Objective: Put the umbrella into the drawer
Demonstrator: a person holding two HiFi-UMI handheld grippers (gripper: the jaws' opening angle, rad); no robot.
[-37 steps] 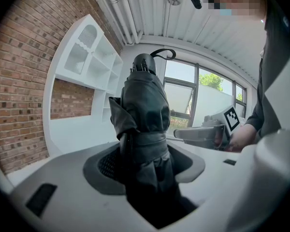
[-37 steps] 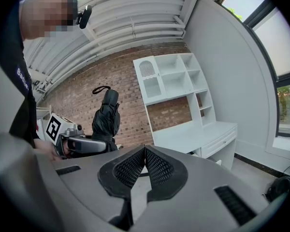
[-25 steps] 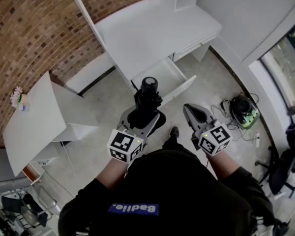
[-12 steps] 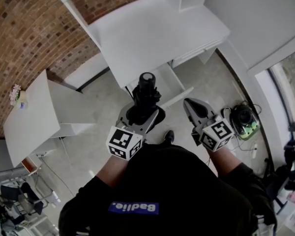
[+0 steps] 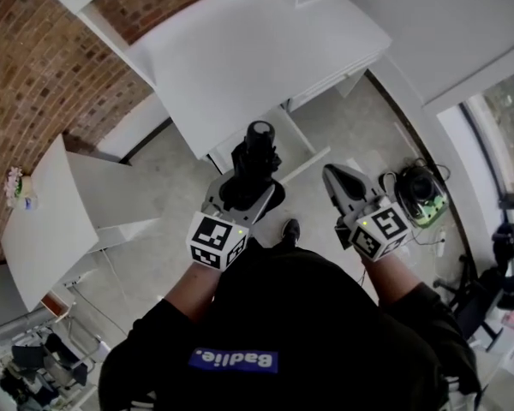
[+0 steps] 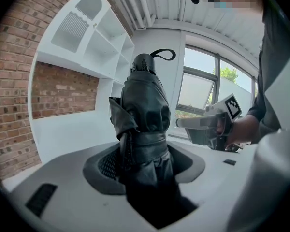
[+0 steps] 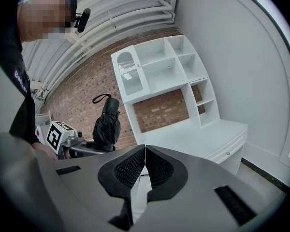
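A folded black umbrella (image 5: 255,163) stands upright between the jaws of my left gripper (image 5: 244,197), which are shut on its lower part. In the left gripper view the umbrella (image 6: 142,124) fills the gap between the pads, with its wrist loop on top. My right gripper (image 5: 336,176) hovers to the right of it with nothing held; in its own view the right gripper (image 7: 145,166) has its pads together. The open white drawer (image 5: 298,140) juts from under the desk just beyond the umbrella, partly hidden by it.
A white desk (image 5: 240,50) with a shelf unit stands against the brick wall (image 5: 43,67). A white side table (image 5: 43,221) with a small flower pot (image 5: 17,187) is at the left. Cables and a green device (image 5: 424,197) lie on the floor at the right.
Both grippers have moved forward towards the desk, the umbrella still in the left one. The umbrella's top now overlaps the open drawer in the head view.
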